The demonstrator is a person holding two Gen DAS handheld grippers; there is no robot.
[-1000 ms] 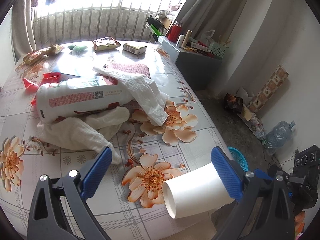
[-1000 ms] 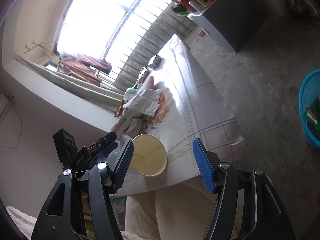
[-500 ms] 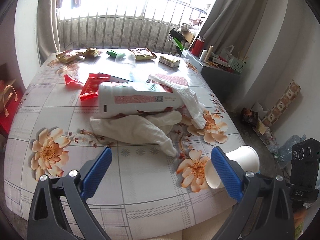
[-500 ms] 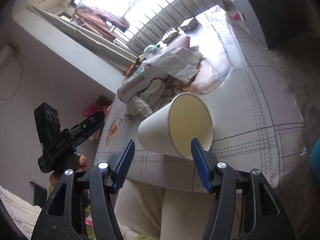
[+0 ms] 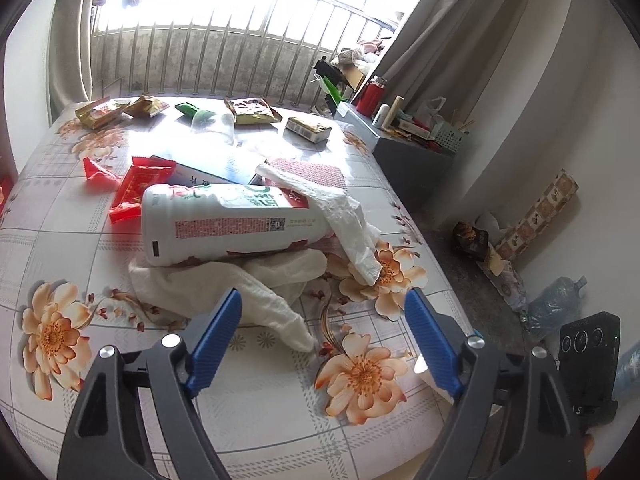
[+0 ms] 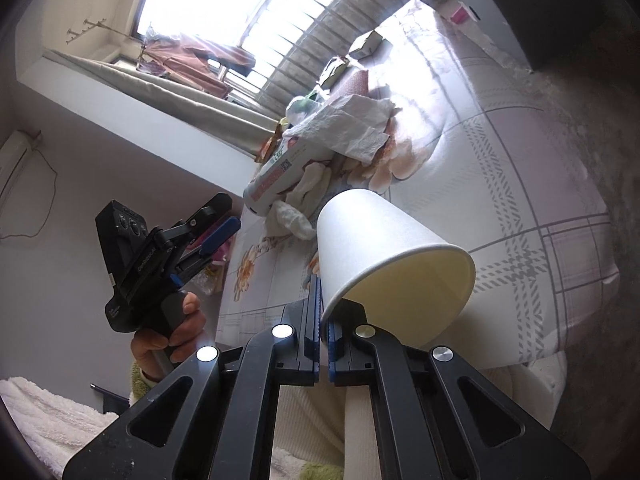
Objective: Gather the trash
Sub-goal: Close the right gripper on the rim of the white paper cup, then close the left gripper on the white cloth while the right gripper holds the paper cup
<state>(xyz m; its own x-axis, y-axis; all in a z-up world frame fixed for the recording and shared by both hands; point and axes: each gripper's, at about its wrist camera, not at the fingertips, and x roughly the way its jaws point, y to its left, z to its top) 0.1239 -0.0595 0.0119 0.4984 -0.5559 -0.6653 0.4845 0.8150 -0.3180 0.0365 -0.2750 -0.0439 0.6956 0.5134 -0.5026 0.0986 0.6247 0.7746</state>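
Right gripper (image 6: 323,320): fingers clamped on the rim of a white paper cup (image 6: 384,248), held tilted above the surface's (image 5: 260,408) near edge. Left gripper (image 5: 326,336): fingers apart, just narrowing, nothing between them, over crumpled tissue (image 5: 224,284). Remaining trash: white bottle (image 5: 232,224) lying on the tissue; red wrapper (image 5: 140,188) beside it; snack packets (image 5: 250,110) at the far edge.
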